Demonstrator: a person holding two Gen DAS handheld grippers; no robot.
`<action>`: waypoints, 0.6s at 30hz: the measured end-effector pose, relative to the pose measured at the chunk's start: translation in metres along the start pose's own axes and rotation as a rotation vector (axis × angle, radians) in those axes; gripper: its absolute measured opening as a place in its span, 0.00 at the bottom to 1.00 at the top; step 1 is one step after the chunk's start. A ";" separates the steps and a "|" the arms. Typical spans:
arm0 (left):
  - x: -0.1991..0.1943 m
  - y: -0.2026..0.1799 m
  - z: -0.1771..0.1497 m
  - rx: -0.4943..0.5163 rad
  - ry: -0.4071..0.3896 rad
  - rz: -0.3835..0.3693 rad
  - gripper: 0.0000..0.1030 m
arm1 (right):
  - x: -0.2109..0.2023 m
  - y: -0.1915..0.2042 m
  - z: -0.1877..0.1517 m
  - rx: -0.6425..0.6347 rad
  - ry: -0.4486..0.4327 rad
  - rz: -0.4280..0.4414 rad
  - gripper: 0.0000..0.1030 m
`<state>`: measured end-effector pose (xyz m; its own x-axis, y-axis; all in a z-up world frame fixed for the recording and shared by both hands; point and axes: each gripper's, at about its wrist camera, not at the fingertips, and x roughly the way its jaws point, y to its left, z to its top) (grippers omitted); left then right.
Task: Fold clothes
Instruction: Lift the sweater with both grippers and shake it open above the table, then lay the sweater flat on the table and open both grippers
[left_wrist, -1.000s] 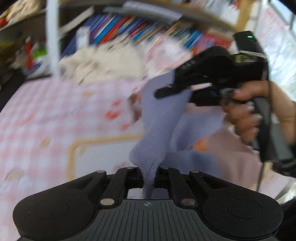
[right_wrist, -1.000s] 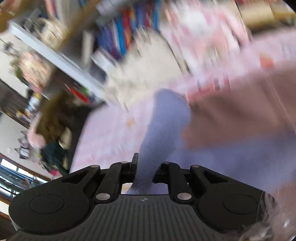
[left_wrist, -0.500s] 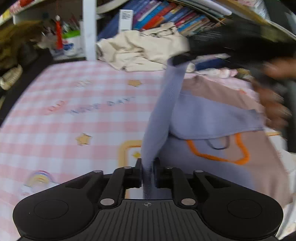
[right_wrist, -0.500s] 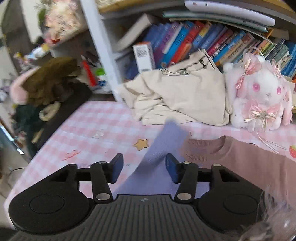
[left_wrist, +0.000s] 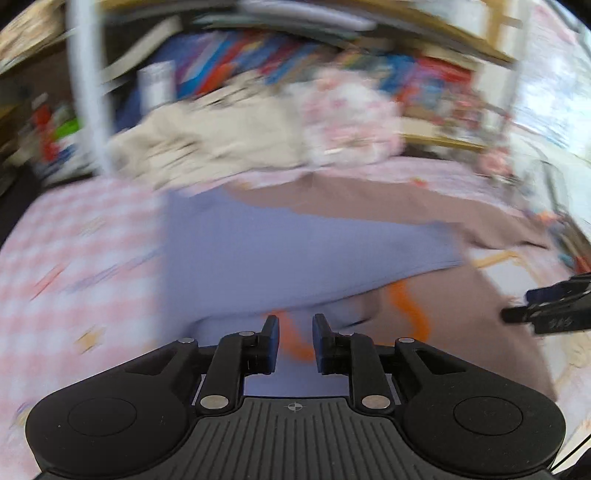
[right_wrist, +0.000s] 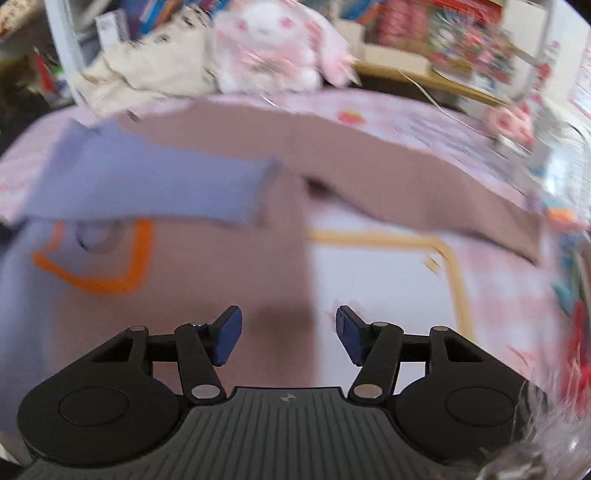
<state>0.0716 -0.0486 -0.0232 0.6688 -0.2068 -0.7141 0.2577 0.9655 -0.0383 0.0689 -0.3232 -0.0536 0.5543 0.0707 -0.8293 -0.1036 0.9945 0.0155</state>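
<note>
Released since earlier: lavender sleeve now folded across sweater; your left gripper and right gripper both apart, empty. Motion blur obscures shelf items.

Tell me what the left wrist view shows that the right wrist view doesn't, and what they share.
Only the left wrist view shows the right tongs from outside, at its right edge, and the left tongs open, holding nothing. Only the right wrist view shows the brown sleeve stretched out to the right, unfolded, and the right tongs open from behind. Both show the lavender sleeve folded across the sweater, the plush rabbit and the cream garment.
</note>
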 end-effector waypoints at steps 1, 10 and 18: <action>0.005 -0.014 0.003 0.035 -0.004 -0.016 0.20 | -0.002 -0.008 -0.007 0.038 -0.005 0.013 0.50; 0.052 -0.118 0.020 0.318 -0.052 -0.040 0.53 | -0.008 -0.014 -0.029 -0.065 0.042 0.158 0.20; 0.085 -0.181 0.020 0.532 -0.060 0.000 0.55 | -0.014 -0.019 -0.035 -0.157 0.102 0.297 0.12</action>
<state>0.0955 -0.2445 -0.0632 0.7034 -0.2307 -0.6724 0.5651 0.7552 0.3321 0.0343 -0.3458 -0.0617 0.3965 0.3391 -0.8531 -0.3778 0.9072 0.1851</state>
